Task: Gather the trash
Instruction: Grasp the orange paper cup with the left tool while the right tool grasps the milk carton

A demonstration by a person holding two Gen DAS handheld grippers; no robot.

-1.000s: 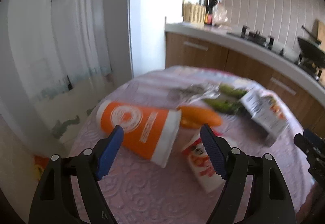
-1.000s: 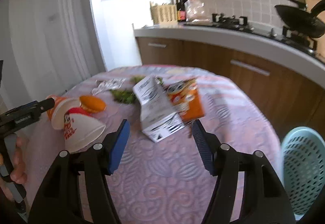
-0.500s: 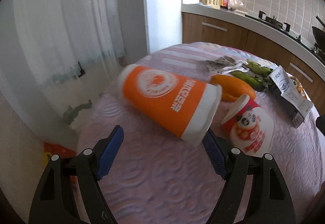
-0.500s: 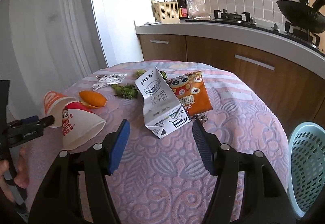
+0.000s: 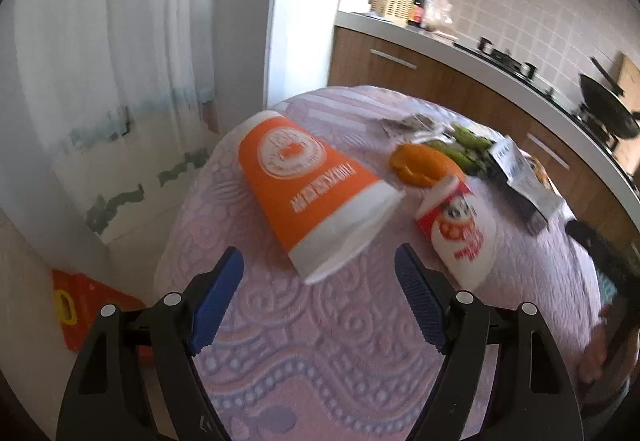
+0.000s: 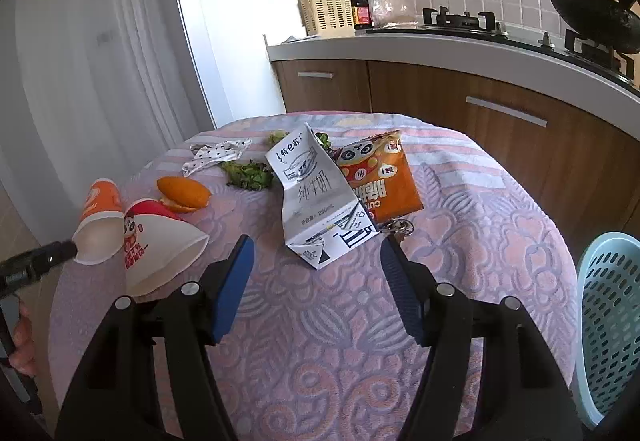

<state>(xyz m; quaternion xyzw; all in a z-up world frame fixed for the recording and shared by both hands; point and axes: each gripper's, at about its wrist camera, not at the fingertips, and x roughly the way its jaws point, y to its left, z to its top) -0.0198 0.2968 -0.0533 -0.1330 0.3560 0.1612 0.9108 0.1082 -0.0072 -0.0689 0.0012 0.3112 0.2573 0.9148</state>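
Milk carton (image 6: pixel 316 201): Chinese print "纯牛奶", small "250mL". Orange snack bag (image 6: pixel 380 181): panda faces, Chinese characters unclear. Both cups' lettering unreadable.

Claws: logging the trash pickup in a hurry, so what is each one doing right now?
Left claw: open, empty, just short of the orange cup.
Right claw: open, empty, just short of the milk carton.
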